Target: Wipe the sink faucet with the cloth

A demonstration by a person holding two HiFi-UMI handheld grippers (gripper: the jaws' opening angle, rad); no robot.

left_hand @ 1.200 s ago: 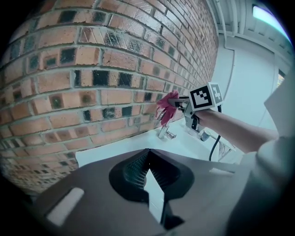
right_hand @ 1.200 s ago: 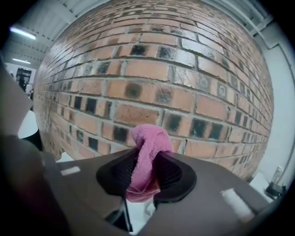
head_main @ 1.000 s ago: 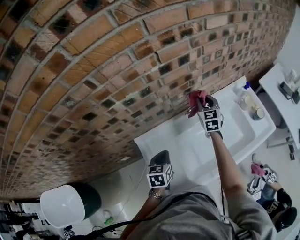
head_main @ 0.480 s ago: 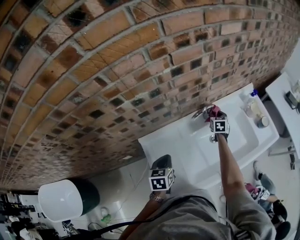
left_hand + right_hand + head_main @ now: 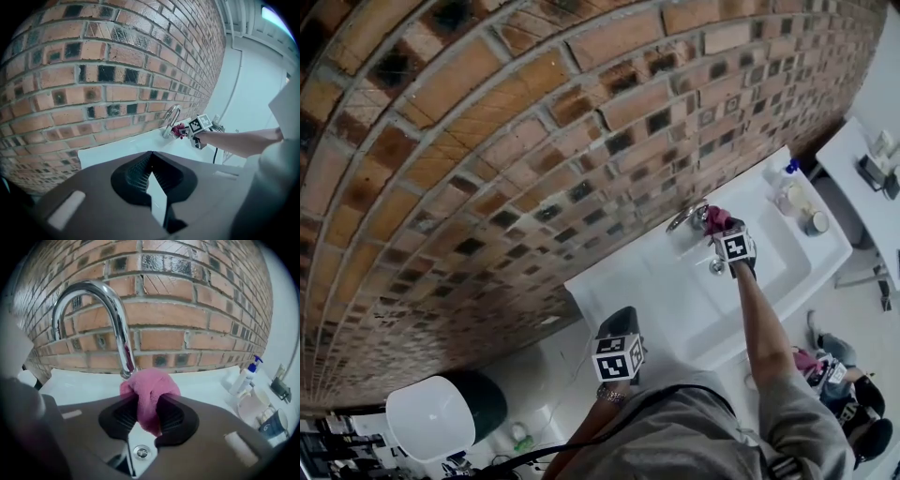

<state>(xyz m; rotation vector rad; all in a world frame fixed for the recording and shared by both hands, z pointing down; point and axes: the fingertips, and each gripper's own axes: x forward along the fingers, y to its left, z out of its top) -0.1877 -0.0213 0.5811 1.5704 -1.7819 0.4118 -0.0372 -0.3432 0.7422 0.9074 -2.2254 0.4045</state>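
A chrome gooseneck faucet (image 5: 110, 310) rises from the white sink (image 5: 84, 383) against the brick wall; it also shows small as the faucet (image 5: 686, 217) in the head view and the faucet (image 5: 170, 118) in the left gripper view. My right gripper (image 5: 149, 416) is shut on a bunched pink cloth (image 5: 150, 392), which touches the spout's tip. The cloth (image 5: 716, 220) sits just right of the faucet in the head view. My left gripper (image 5: 151, 174) is shut with nothing in it, held back near my body (image 5: 617, 354), away from the sink.
On the sink's right end stand a pump bottle (image 5: 243, 376), a cup (image 5: 274, 425) and a bowl (image 5: 251, 404). The drain (image 5: 140, 452) lies below the cloth. A white bin with a dark base (image 5: 436, 415) stands on the floor at left. Another person (image 5: 839, 384) sits at lower right.
My right gripper with the pink cloth has come down from the wall above the faucet to the spout's tip. The left gripper has stayed where it was.
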